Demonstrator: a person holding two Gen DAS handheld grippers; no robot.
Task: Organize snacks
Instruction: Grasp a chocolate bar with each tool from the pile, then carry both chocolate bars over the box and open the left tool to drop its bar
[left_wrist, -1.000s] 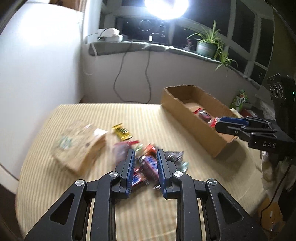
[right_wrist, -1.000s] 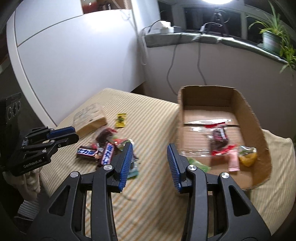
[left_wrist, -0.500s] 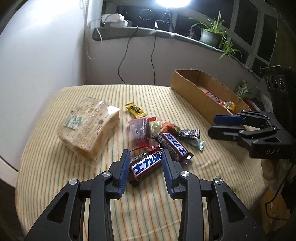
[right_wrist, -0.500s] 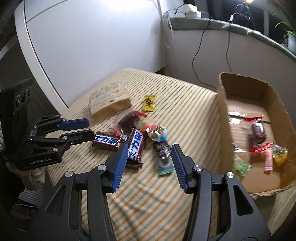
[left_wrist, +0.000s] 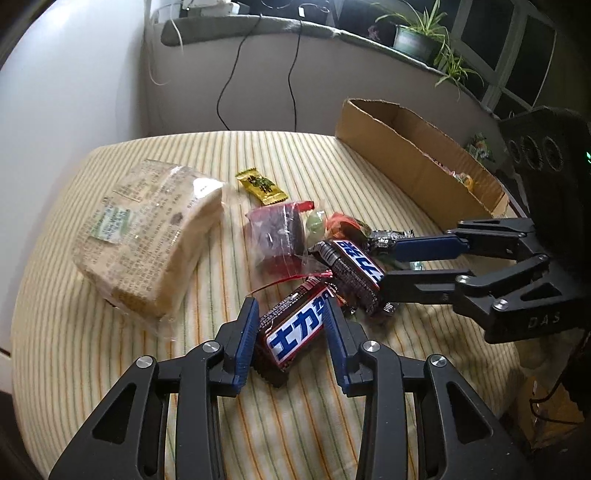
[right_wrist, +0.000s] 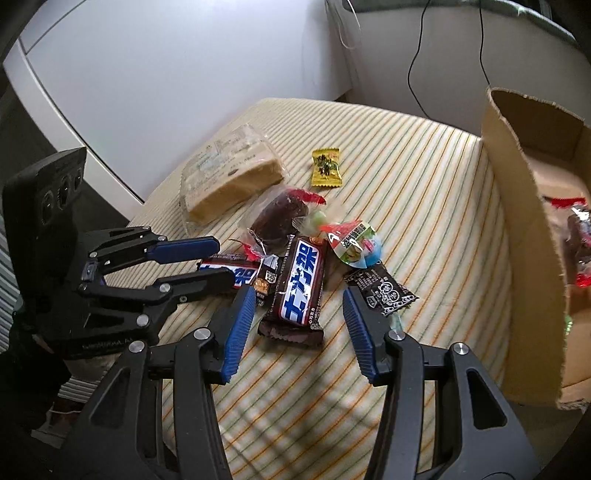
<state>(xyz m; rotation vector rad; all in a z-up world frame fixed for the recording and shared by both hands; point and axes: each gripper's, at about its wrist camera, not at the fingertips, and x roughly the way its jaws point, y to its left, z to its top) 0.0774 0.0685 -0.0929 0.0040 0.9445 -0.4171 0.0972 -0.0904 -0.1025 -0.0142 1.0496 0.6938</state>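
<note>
Both grippers have dropped from half a second ago and now sit low over the snack pile, each straddling a chocolate bar.

Left wrist view: the left gripper (left_wrist: 291, 321) has its blue-padded jaws spread on either side of a dark brown chocolate bar with a white-and-blue label (left_wrist: 295, 330), which lies flat on the striped yellow tablecloth of the table (left_wrist: 258, 424); the pads look near the wrapper edges, though contact cannot be told. Just beyond that bar lies a second identical chocolate bar (left_wrist: 352, 275), and the right gripper (left_wrist: 402, 266) reaches in from the right with its jaws apart around that bar's far end. Beyond the second bar sit a clear packet with a dark cake and red trim (left_wrist: 277, 236), a small yellow candy wrapper (left_wrist: 262, 186) and a clear-wrapped slab of pale sponge bread (left_wrist: 151, 236) to the left. A long open cardboard box (left_wrist: 406, 162) stands to the far right of the bars.

Right wrist view: the right gripper (right_wrist: 299, 314) is spread wide, released, with the second bar (right_wrist: 301, 288) lying between its pads without touching them. Left of this bar, the left gripper (right_wrist: 218, 260) brackets the first bar (right_wrist: 236, 271). Right of the second bar lie a round jelly cup with a colourful lid (right_wrist: 356, 243) and a small black sachet (right_wrist: 380, 290); the box wall (right_wrist: 524, 236) rises further right.
</note>
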